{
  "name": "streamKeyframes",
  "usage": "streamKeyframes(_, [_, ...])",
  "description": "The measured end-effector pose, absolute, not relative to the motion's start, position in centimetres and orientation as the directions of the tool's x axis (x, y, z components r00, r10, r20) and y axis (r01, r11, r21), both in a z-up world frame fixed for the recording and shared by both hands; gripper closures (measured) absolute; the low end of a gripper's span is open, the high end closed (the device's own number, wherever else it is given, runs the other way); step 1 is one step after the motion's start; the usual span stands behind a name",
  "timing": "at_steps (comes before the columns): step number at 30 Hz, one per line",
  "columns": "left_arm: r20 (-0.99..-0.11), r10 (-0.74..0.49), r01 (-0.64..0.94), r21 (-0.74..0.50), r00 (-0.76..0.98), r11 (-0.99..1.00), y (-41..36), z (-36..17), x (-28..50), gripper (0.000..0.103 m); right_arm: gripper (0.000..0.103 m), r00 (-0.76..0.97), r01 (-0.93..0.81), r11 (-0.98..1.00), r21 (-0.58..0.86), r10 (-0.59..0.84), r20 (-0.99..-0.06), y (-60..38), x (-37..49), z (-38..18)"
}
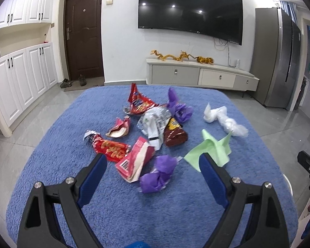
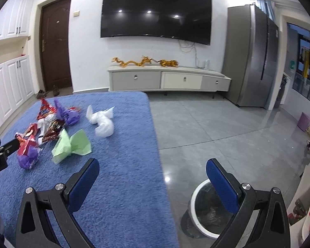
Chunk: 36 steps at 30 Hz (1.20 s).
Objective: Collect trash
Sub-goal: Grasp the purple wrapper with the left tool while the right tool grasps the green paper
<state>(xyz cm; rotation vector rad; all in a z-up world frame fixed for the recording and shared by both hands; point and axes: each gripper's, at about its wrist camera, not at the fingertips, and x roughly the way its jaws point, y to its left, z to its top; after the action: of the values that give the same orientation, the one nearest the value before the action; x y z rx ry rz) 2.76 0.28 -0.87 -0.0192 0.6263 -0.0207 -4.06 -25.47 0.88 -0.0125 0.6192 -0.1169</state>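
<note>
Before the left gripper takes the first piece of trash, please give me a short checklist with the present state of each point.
1. Left gripper open, nothing in it: ok.
2. Right gripper open, nothing in it: ok.
3. Purple wad lies between the left fingers' line: ok.
4. Pink wrapper touches the wad, may come along: not ok.
5. Trash bin open, with a liner: ok.
6. Space left in the bin: cannot tell.
</note>
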Motion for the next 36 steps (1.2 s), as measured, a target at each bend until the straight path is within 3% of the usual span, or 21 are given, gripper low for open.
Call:
streamKeyframes(12, [-0.620, 0.020, -0.081, -0.071, 0.784, 0.994, 6.1, -2.5, 3.2, 0.013, 0.000, 0.791, -0.100, 0.995, -0.010, 0.073, -0.608, -20.9, -1.4, 0.2])
streamKeyframes(19, [-0.666, -0.019, -0.089, -0.128, 0.745, 0.988, 9.2, -3.9, 2.7, 0.013, 0.000, 0.742, -0.219, 0.974, 0.062, 0.208, -0.637, -18.3, 1.2, -0.9])
streamKeyframes(22, [-0.667, -0.090, -0.024, -0.160, 0.740, 0.987, 8.9, -4.0, 2.5, 0.014, 0.010, 0.717, -0.265, 0.959, 0.097, 0.263, -0.646, -17.4, 1.9, -1.3])
streamKeyframes(26, [-0.660, -0.218, 0.081, -0.232, 0.719, 0.969, 7.9, -3.6, 3.1, 0.032, 0.031, 0.676, -0.313, 0.938, 0.150, 0.331, -0.658, -16.6, 2.9, -1.8])
streamKeyframes(30, [-0.635, -0.363, 0.230, -0.286, 0.682, 0.930, 5.8, -2.8, 3.8, 0.058, 0.052, 0.644, -0.337, 0.920, 0.202, 0.382, -0.663, -16.4, 4.0, -2.3])
streamKeyframes(32, [-0.632, -0.398, 0.276, -0.286, 0.665, 0.917, 4.8, -2.6, 4.3, 0.064, 0.056, 0.625, -0.347, 0.908, 0.232, 0.409, -0.665, -16.4, 4.6, -2.7])
streamKeyframes(36, [-0.647, -0.422, 0.326, -0.271, 0.635, 0.906, 3.2, -2.8, 5.6, 0.066, 0.057, 0.598, -0.358, 0.892, 0.276, 0.447, -0.666, -16.5, 5.6, -3.2])
